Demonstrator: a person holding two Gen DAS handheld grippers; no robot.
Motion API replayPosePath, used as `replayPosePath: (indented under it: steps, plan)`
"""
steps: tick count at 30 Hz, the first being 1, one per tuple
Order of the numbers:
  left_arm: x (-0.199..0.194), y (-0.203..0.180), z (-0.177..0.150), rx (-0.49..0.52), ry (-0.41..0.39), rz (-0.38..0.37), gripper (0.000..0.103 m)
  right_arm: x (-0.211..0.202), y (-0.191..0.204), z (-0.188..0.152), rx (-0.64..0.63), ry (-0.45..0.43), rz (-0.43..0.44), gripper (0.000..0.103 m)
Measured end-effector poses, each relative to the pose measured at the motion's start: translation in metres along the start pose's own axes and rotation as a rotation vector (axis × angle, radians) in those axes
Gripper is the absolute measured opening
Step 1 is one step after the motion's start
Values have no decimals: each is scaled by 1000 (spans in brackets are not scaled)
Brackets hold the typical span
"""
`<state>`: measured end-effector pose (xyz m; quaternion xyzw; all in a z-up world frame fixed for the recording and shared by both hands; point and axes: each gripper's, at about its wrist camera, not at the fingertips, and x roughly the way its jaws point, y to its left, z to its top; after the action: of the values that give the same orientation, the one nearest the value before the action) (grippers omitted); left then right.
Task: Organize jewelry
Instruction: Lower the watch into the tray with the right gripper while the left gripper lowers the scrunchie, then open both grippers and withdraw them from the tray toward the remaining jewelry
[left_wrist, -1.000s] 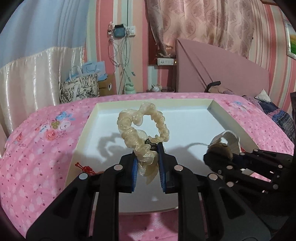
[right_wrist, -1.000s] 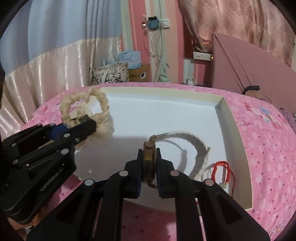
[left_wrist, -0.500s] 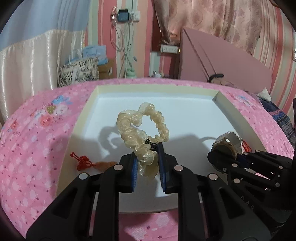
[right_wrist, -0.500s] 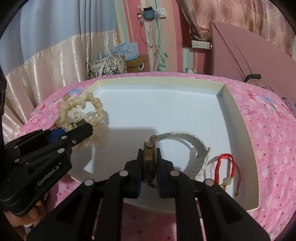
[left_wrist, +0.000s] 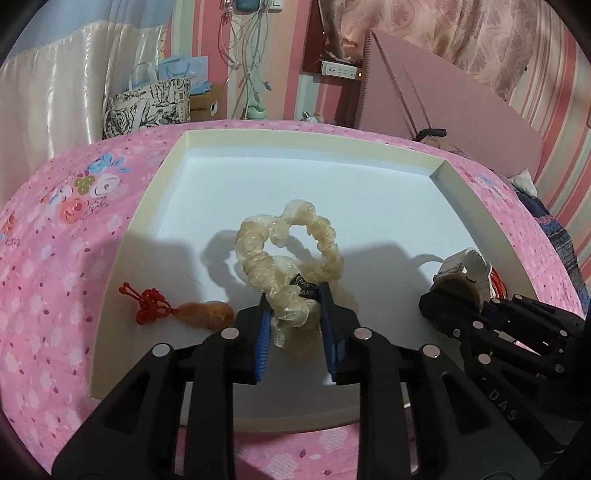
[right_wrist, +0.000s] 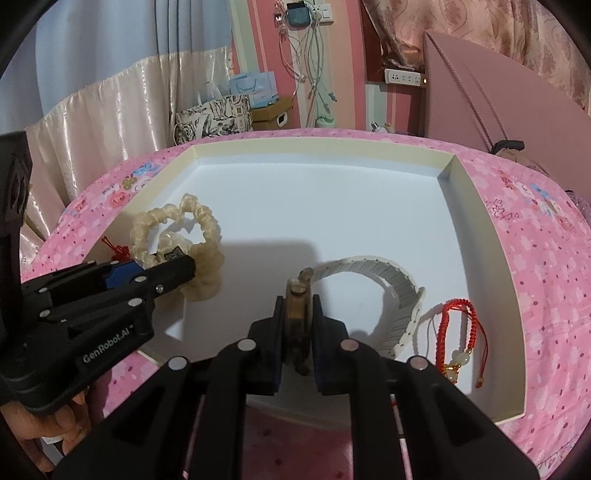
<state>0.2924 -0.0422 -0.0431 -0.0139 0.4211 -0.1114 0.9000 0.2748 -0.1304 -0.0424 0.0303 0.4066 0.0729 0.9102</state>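
scrunchie (left_wrist: 288, 258) sits between left claw (left_wrist: 295, 325) jaws just opening; right claw (right_wrist: 299, 317) clamps watch (right_wrist: 297, 314).

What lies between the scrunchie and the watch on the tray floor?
Nothing: bare white tray floor between scrunchie and watch, clearest in the right wrist view.

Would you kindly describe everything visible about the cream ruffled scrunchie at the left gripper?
The cream ruffled scrunchie is a translucent, crinkled fabric ring, standing roughly upright with its open loop facing the left camera. A small dark label sits near its lower part. Its bottom bunch lies between the blue pads of the left gripper, whose jaws have just been opening; the pads now look slack beside it. It is over the white floor of the shallow cream-rimmed tray, casting a shadow there.
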Motion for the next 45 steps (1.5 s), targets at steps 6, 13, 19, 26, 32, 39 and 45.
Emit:
replayPosePath:
  steps: [6, 13, 19, 26, 32, 39, 45]
  plan:
    - [1, 1, -1, -21, -6, -17, 29, 1, 2, 0, -2, 1, -2, 13]
    - [-13, 15, -5, -87, -76, -84, 49, -10, -2, -1, 12, -52, -6, 47]
    - [-45, 17, 3, -129, -125, -136, 70, -53, -19, 11, 101, -175, 89, 54]
    - [-120, 33, -12, -119, -243, 64, 71, -150, -45, 4, 165, -362, 64, 56]
    - [-185, 51, -81, -121, -360, 217, 86, -193, -40, -55, 88, -354, -26, 63]
    - [-223, 53, -147, -49, -368, 199, 90, -209, -50, -124, 39, -284, -116, 63]
    - [-217, 53, -174, -4, -300, 175, 90, -198, -76, -159, 121, -191, -133, 63]
